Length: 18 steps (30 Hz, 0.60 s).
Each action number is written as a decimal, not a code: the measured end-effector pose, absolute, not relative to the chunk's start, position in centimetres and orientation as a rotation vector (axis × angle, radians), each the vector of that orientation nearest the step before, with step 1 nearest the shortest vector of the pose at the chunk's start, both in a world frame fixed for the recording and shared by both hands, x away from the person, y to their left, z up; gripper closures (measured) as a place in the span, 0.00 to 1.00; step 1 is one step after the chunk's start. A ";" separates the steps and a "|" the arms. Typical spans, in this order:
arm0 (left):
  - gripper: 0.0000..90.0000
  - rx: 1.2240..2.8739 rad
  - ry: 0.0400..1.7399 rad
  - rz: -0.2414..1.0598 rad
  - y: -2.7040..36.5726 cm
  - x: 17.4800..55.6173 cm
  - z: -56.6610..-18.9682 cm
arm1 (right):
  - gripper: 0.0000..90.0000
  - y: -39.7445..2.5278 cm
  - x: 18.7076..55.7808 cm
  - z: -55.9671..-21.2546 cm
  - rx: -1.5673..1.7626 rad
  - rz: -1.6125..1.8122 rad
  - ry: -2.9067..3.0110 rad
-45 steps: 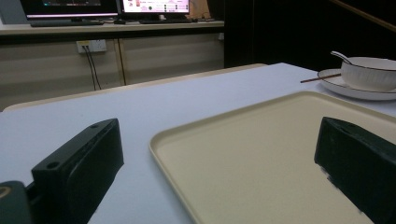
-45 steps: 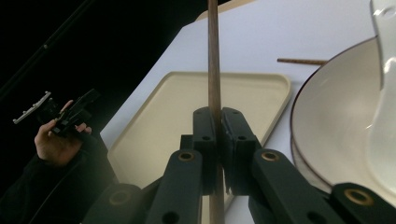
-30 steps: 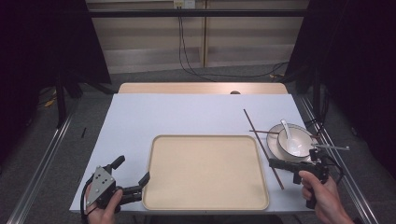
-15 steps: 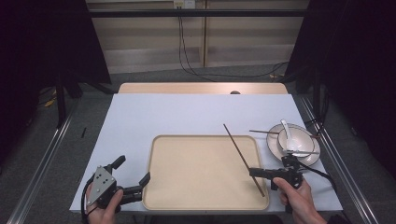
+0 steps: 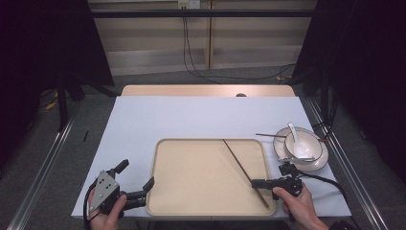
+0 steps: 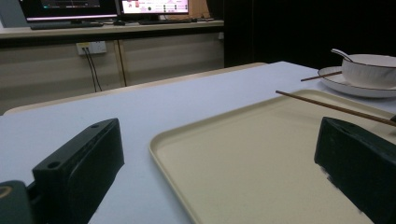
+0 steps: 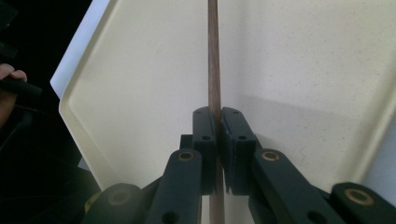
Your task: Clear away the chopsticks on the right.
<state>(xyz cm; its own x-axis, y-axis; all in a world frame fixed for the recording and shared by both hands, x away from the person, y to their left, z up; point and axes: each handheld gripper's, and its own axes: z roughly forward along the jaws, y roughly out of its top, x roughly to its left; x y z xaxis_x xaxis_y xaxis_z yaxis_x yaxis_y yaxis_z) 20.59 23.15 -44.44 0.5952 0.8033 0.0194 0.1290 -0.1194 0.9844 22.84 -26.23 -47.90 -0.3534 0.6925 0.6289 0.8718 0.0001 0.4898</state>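
Chopstick [image 5: 242, 165] clamped in right gripper [image 5: 258, 182], over tray [image 5: 191, 191] right half, likely for placing there. Left gripper [image 5: 139, 184] agape, idle at tray's near-left corner. Second chopstick [image 5: 268, 135] rests on plate [image 5: 320, 160] near tabletop's right edge.

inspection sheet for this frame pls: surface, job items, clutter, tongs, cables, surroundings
Surface: pale blue table, bare apart from the items below.
Job's things: beige tray near the front edge; one chopstick held slanting over the tray's right part; second chopstick resting on the plate; bowl on that plate with a spoon in it.
Clutter: nothing seen.
Tongs: left tongs open, at the tray's front left corner, holding nothing; right tongs shut on the chopstick.
Cables: one trails from the right tongs; others hang behind the table.
Surroundings: wooden cabinet, dark curtains, monitors on a counter.
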 end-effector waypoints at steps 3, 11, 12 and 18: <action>0.01 1.613 0.797 0.690 23.1 20.6 -44.5 | 0.95 -26.0 22.8 -48.1 -1.648 -1.264 -2.072; 0.01 1.622 0.795 0.697 23.2 20.6 -44.4 | 0.94 -25.8 22.8 -48.5 -1.661 -1.234 -2.089; 0.01 1.622 0.795 0.697 23.2 20.6 -44.4 | 0.94 -25.8 22.8 -48.5 -1.661 -1.234 -2.089; 0.01 1.619 0.794 0.687 23.1 20.6 -44.5 | 0.94 -25.8 22.8 -48.5 -1.654 -1.232 -2.097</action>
